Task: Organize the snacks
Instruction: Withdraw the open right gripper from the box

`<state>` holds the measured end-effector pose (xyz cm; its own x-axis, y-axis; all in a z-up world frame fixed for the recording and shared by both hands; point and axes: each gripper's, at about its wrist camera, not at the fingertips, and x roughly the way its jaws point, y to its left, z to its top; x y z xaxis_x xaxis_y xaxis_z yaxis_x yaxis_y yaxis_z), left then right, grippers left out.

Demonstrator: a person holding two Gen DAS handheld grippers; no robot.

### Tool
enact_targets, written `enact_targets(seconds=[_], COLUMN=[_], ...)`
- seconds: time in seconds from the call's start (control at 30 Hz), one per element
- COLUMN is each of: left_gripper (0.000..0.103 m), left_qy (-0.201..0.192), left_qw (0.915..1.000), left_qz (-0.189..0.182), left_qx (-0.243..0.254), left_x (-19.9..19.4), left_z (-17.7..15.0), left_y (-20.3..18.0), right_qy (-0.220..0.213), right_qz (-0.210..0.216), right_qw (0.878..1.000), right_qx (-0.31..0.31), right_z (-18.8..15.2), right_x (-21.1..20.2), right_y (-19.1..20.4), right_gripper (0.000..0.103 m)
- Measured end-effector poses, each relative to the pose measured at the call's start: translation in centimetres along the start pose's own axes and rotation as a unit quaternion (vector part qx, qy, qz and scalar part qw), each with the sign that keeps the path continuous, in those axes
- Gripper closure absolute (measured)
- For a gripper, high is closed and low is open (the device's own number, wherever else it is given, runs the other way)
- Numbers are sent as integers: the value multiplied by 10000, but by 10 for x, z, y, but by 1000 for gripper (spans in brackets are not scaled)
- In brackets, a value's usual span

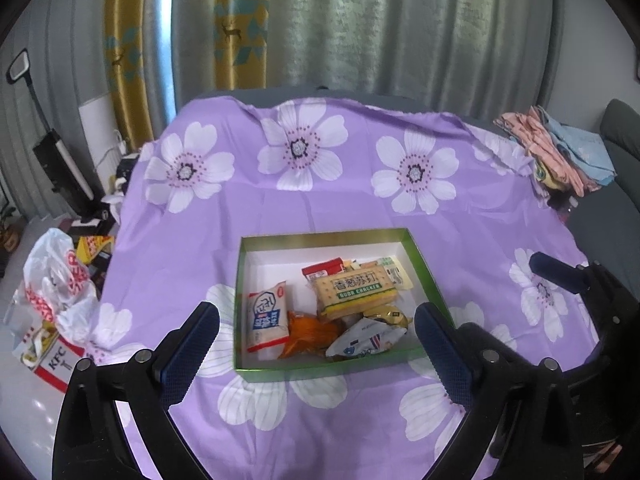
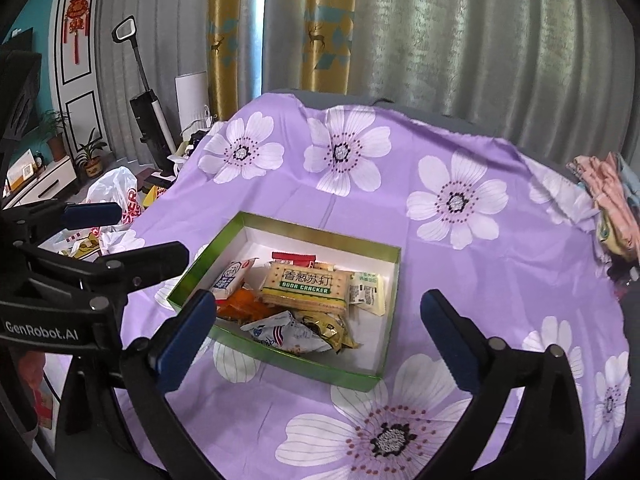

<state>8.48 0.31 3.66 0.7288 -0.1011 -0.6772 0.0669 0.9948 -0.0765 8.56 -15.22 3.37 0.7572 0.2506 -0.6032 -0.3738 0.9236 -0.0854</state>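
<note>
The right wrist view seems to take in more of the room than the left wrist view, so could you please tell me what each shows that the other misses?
Only the right wrist view shows the red hanging ornament, the potted plants and the left gripper's GenRobot.AI lettering.

Only the left wrist view shows the KFC box on the floor.

Both show the green box of snacks with the soda cracker pack on the purple floral cloth, the upright vacuum, and the right gripper open.

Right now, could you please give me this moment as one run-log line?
left gripper: open, empty | right gripper: open, empty | snacks: all in green box | purple cloth: no loose snacks
</note>
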Motion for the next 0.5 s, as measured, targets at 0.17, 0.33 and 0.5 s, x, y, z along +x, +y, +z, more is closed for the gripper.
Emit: enact_targets(seconds=[0.17, 0.33, 0.5], left_gripper=[5, 5, 5], left_qy=[-134, -273, -354], left_qw=[9998, 9992, 9987], left_qz=[127, 292, 354], left_qx=[-3, 27, 74], left_x=[-16, -28, -35], left_z=[2, 2, 3], left_y=[1, 0, -3], right_qy=[-101, -236, -315], right_qz=[-20, -9, 6], right_qw=[9999, 9996, 9992], right_qx=[-82, -173, -228], right_z=[5, 8, 9], right_x=[-18, -32, -41], right_y=[5, 9, 15], right_gripper=[0, 0, 0])
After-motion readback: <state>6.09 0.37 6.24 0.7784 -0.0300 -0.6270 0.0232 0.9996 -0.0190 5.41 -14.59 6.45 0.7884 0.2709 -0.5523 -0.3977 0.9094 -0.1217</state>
